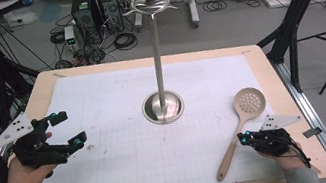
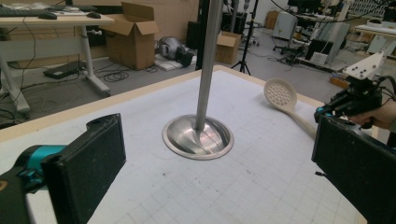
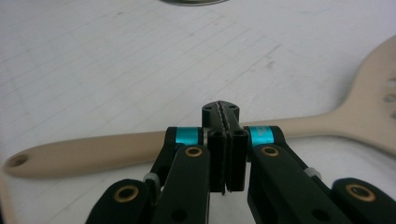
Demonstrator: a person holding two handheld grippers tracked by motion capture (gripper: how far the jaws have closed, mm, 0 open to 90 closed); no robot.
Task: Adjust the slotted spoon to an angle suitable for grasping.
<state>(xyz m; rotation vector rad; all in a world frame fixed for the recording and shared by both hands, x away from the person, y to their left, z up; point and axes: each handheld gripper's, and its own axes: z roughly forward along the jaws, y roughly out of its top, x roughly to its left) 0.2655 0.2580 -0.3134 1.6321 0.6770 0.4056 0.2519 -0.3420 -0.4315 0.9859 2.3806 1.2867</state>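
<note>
Beige slotted spoon (image 1: pixel 243 118) lies flat on the bench (image 1: pixel 269 72) at my right, perforated head away from me, handle end near the front edge; my right gripper (image 1: pixel 241 137) sits just beside the handle, jaws pressed together, empty, possibly touching it; steel stand (image 1: pixel 158 62) upright mid-bench; my left gripper (image 1: pixel 67 129) hovers at the left, jaws wide apart, holding nothing.

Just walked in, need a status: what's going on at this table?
A person holds tongs in each hand over a gridded mat. The left tongs hover open, holding nothing. The right tongs are shut and empty, just short of the handle of a beige slotted spoon lying flat. A steel utensil stand, hooks bare, sits mid-table.
</note>
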